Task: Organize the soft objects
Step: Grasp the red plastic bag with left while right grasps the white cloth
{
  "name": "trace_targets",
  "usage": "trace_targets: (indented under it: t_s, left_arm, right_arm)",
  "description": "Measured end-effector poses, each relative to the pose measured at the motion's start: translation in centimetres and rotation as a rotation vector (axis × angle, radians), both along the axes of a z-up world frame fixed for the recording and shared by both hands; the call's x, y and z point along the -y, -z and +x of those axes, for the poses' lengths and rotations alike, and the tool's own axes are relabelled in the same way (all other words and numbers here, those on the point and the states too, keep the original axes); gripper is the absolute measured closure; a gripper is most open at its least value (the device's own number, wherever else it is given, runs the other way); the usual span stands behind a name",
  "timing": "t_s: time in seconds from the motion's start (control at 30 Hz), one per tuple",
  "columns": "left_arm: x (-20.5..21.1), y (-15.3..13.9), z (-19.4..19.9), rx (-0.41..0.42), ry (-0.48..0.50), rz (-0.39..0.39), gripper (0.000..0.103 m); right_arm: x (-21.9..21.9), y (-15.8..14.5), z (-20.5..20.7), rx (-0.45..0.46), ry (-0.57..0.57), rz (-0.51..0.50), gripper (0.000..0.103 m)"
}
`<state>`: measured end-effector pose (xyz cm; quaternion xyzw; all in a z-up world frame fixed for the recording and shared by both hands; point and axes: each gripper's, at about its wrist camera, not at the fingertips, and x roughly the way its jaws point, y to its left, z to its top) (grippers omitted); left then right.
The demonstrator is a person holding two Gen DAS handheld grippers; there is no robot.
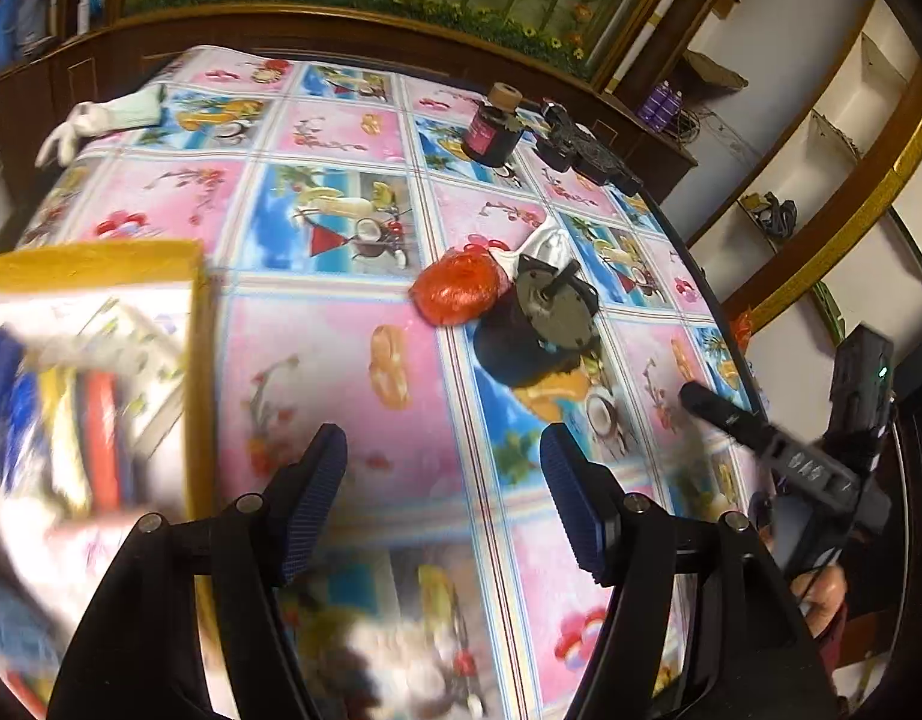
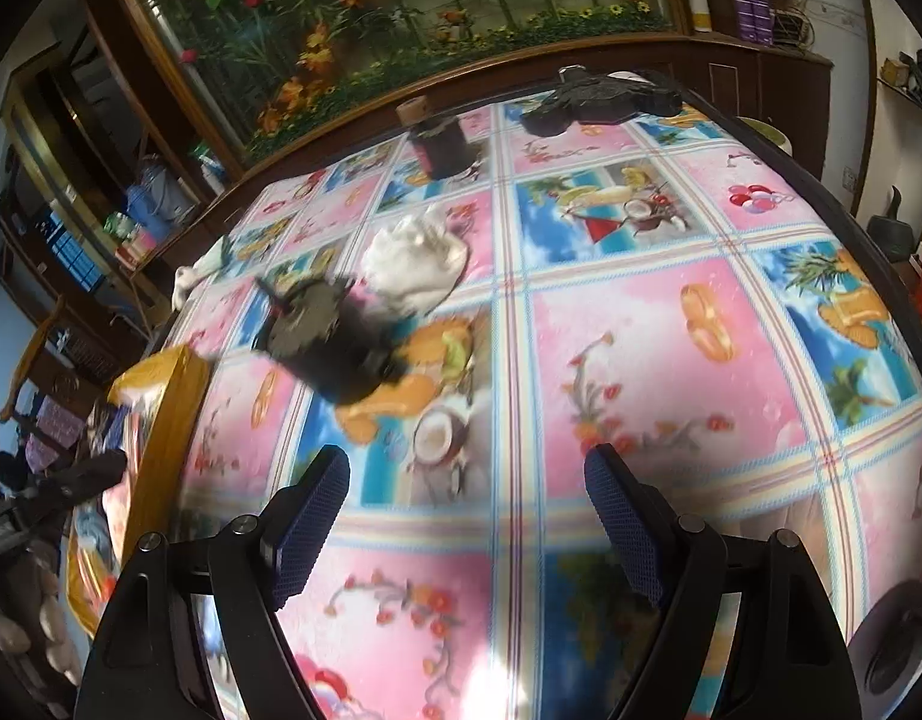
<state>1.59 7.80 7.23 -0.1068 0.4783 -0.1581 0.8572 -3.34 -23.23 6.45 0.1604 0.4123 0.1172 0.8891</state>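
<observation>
Both your grippers are released and empty — left gripper [image 1: 443, 498], right gripper [image 2: 467, 516] — hovering over the tablecloth [image 1: 341, 354]. The 2 nearest soft things, the black toy [image 1: 539, 324] and red puff [image 1: 458, 288], lie centre-right; the yellow box [image 1: 101, 264] waits at left, likely their home.

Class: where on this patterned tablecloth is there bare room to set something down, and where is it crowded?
Free: the cloth ahead of the right tongs, right of the black toy. Crowded: the black toy, red mesh ball and white cloth cluster; yellow box at left.
</observation>
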Motion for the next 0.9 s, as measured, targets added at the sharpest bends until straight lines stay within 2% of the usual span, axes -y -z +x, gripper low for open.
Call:
trace_targets:
  t_s: [0.07,0.2,0.3,0.43,0.63,0.73,0.8,0.83,0.87,0.9]
  left_arm:
    - [0.8,0.6,1.8,0.015,0.052,0.044,0.037]
    - [3.1,1.8,4.4,0.093,0.190,0.297,0.037]
    - [3.8,2.0,5.5,0.131,0.271,0.368,0.037]
    - [4.7,2.0,7.0,0.168,0.354,0.410,0.037]
    - [7.1,3.9,9.1,0.149,0.505,0.484,0.038]
    - [7.3,4.8,10.5,0.089,0.548,0.459,0.038]
    - [7.4,4.7,10.9,0.077,0.572,0.427,0.038]
    - [7.4,4.8,11.1,0.068,0.576,0.421,0.042]
    - [7.3,4.7,11.3,0.063,0.574,0.394,0.049]
    - [7.1,4.6,11.5,0.050,0.564,0.358,0.067]
  right_arm:
    - [0.5,-0.5,1.8,-0.014,0.010,0.051,0.022]
    - [0.5,-0.6,6.4,-0.075,0.015,0.134,0.022]
    - [-0.3,-0.5,9.6,-0.099,0.016,0.144,0.022]
    - [-1.8,0.7,13.6,-0.143,0.000,0.149,0.022]
    - [-3.3,2.6,17.6,-0.202,-0.018,0.160,0.022]
    - [-3.9,3.4,18.8,-0.209,-0.019,0.166,0.022]
    - [-4.2,3.5,19.0,-0.196,-0.019,0.156,0.022]
    - [-4.4,3.5,19.2,-0.191,-0.022,0.151,0.022]
    - [-4.6,3.6,19.2,-0.186,-0.026,0.146,0.023]
    - [-4.8,3.6,19.4,-0.180,-0.034,0.140,0.031]
